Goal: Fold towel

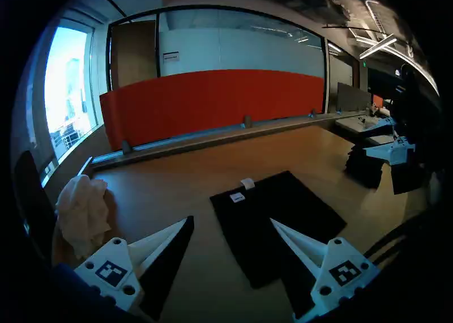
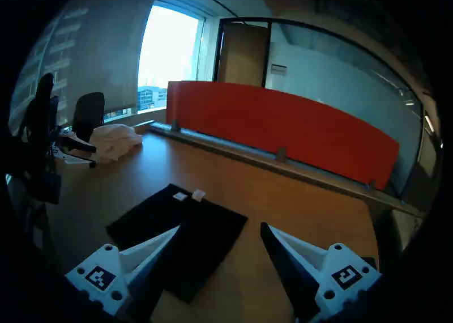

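Left tongs hang wide open above the counter, white fingers splayed at the bottom of the left gripper view, and nothing sits between them. The towel, black, lies flat on the wood right ahead. Its near end runs under the right-hand finger, and whether that finger touches the fabric I cannot tell. Two small white tags show at its far edge. Off to the left a crumpled pale cloth is heaped near the counter's edge. Over at the right rim sits a dark pile, too dim to make out.

A long red divider runs across the back of the counter, with a glass wall behind it. A bright window glows at far left.

Over to the right gripper view: right tongs are released too, fingers well apart and gripping nothing. The towel sits low and left of centre here, a dark rectangle lying at an angle. Its near part slips behind the left-hand finger, and the tags are on the side facing the divider. The right-hand finger hangs over bare wood, clear of the fabric. The pale cloth rests far back on the left, near the window, with a dark chair just beyond it. The divider sweeps from centre to right behind the towel, well apart from it.
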### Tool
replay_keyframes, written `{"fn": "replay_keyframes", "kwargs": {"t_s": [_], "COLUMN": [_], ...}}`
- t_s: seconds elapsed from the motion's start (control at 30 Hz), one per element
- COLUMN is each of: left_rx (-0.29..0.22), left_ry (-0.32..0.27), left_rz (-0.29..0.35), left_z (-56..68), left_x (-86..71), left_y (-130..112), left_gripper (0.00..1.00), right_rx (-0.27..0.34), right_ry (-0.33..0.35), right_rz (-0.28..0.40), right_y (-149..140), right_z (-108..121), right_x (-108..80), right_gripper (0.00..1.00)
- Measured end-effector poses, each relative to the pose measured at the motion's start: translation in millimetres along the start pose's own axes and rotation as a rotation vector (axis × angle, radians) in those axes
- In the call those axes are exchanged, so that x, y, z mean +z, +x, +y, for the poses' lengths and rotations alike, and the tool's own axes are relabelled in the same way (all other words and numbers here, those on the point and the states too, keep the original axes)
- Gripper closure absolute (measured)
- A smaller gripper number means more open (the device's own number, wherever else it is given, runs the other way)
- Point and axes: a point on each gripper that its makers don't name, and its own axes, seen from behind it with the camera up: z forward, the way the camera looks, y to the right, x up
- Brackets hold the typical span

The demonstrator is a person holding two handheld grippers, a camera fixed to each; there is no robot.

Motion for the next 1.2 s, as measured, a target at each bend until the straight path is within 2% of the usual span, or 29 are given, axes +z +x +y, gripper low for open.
{"fn": "replay_keyframes", "kwargs": {"t_s": [0.3,0.5,0.8,1.07,1.2], "left_rx": [0.019,0.025,0.042,0.098,0.106], "left_ry": [-0.024,-0.061,-0.101,-0.133,-0.151], "left_rz": [-0.089,-0.159,-0.222,-0.292,-0.324], "left_z": [9.3,21.9,36.6,44.6,50.0], "left_x": [15.7,24.7,36.6,45.9,48.4], "left_y": [-49.0,-81.6,-111.9,-140.1,-153.1], "left_gripper": [0.12,0.12,0.12,0.12,0.12], "right_rx": [-0.014,-0.012,-0.015,-0.036,-0.050], "right_ry": [0.012,0.048,0.089,0.120,0.145], "right_rz": [-0.087,-0.146,-0.223,-0.305,-0.336], "right_y": [-49.3,-82.6,-122.0,-157.6,-171.5], "right_z": [-9.7,-21.1,-34.2,-44.5,-50.7], "right_x": [18.6,27.0,36.1,38.0,37.8], "right_gripper": [0.00,0.00,0.00,0.01,0.02]}}
